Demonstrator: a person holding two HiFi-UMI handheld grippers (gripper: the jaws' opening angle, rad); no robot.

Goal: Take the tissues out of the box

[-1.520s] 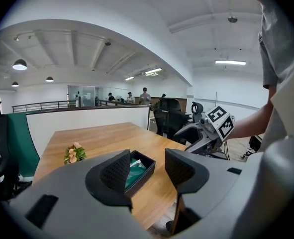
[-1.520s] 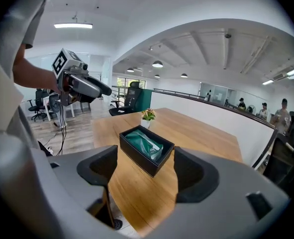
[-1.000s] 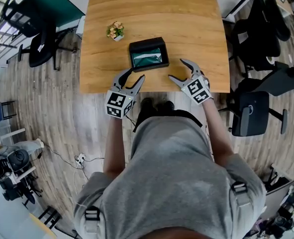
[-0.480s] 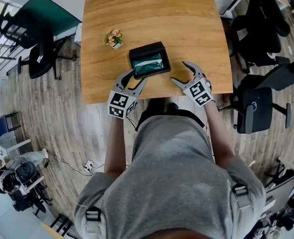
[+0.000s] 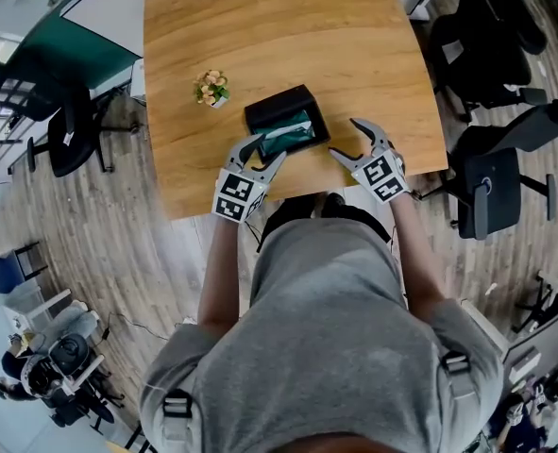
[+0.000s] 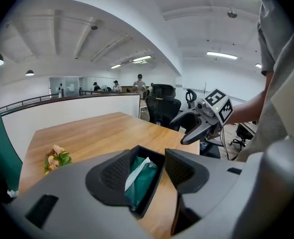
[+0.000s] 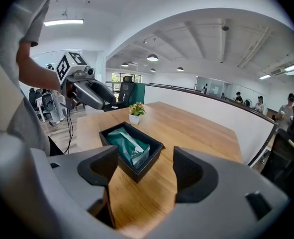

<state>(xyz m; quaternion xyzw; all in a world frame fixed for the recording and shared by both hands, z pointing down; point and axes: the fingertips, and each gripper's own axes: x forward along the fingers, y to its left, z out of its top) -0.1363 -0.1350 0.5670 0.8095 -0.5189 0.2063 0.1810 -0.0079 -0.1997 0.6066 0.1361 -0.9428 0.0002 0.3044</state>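
Now: both claws spread at the tissue box

Wooden table fills the upper middle of the head view. A person in a grey shirt takes up the lower half. Black office chairs sit at the right edge.

The black open box sits near the table's lower edge, centre frame. The left gripper is at the box's lower-left corner with its jaws spread. In its own view the box interior shows in the gap and nothing is pinched. Contact with the box is unclear. The right gripper is just right of the box and apart from it, jaws spread over bare wood.

The green tissues lie inside the box with a white sheet poking up. A small potted plant stands near the box, to its upper left.
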